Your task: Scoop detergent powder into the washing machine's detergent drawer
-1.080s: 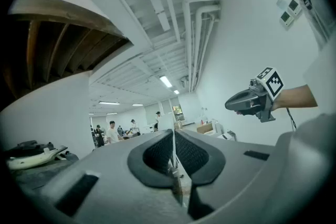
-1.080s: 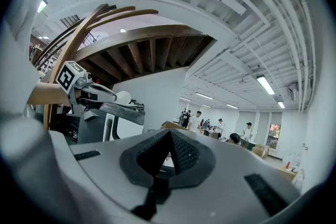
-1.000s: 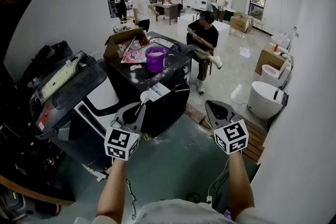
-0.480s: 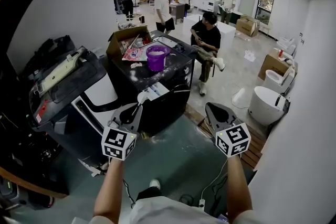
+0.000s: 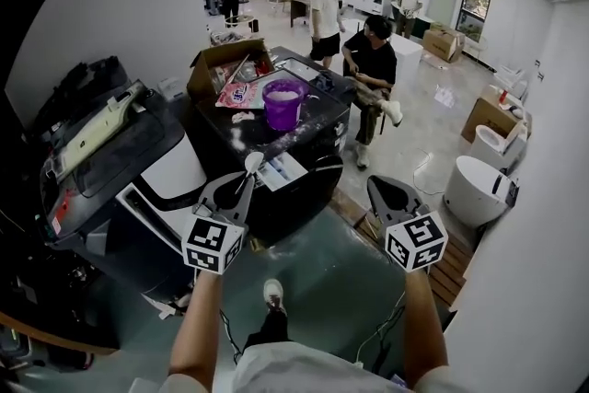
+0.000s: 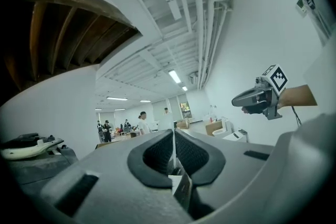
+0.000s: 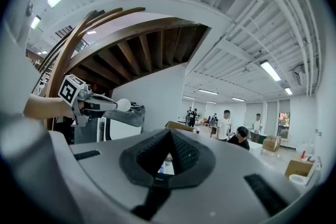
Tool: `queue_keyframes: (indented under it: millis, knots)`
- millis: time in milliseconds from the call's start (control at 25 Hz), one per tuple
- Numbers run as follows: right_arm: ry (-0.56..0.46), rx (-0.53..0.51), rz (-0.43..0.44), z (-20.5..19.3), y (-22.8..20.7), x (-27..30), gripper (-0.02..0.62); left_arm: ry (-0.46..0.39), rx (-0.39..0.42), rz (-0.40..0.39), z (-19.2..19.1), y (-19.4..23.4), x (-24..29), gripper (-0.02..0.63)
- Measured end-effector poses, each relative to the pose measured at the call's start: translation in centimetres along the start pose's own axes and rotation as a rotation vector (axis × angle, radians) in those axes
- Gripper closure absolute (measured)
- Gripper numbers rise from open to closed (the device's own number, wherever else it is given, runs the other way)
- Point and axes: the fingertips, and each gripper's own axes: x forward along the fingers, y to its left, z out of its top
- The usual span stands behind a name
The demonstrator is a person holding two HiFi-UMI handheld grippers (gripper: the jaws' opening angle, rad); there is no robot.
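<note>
Scoop [image 5: 253, 164] is a small white plastic one w/ a round bowl on a thin straight handle. Left gripper [image 5: 237, 189] is clamped tight on that handle, pads pinching it edge-on in the left gripper view, w/ the bowl sticking out at about 1 o'clock past the jaw tips. Can't tell if there's any powder in it, tbh; from the right gripper view it just reads as a white blob too. Bowl is up in the air just beside the detergent drawer [image 5: 283, 170], at its 9 o'clock end, and I can't tell if they touch. Drawer's pulled out of the black washer [image 5: 294, 202] near the top of its front. It's a white tray w/ a blue patch, contents too small to make out. Purple bucket [image 5: 282, 110] stands on the washer top at 12 o'clock from the scoop, well apart from it, w/ white powder [image 5: 282, 94] inside and white dust smeared on the top around it. At 10 o'clock from the bucket is an open cardboard box [image 5: 213, 62] w/ colourful packets in it. Right gripper [image 5: 377, 184] is at 3 o'clock from the left one, jaws closed tip to tip w/ nothing in them, over the floor [image 5: 322, 276].
</note>
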Motion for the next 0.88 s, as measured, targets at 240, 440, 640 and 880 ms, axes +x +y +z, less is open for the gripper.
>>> queue_keyframes:
  millis: [240, 440, 640, 880]
  knots:
    - [0.01, -0.012, -0.011, 0.7, -4.1, 11.1, 0.592, 0.003, -0.011, -0.006, -1.5, 8.3, 9.0, 0.591]
    - [0.008, -0.014, -0.019, 1.3, -6.8, 20.4, 0.592, 0.016, 0.005, -0.038, -2.8, 14.6, 16.1, 0.591]
    - [0.036, -0.003, -0.013, 0.5, -8.5, 28.1, 0.592, 0.028, 0.003, -0.071, -4.3, 19.5, 21.7, 0.591]
    - [0.073, -0.005, -0.012, -0.9, -10.8, 34.0, 0.592, 0.05, -0.006, -0.078, -6.4, 23.5, 27.1, 0.591]
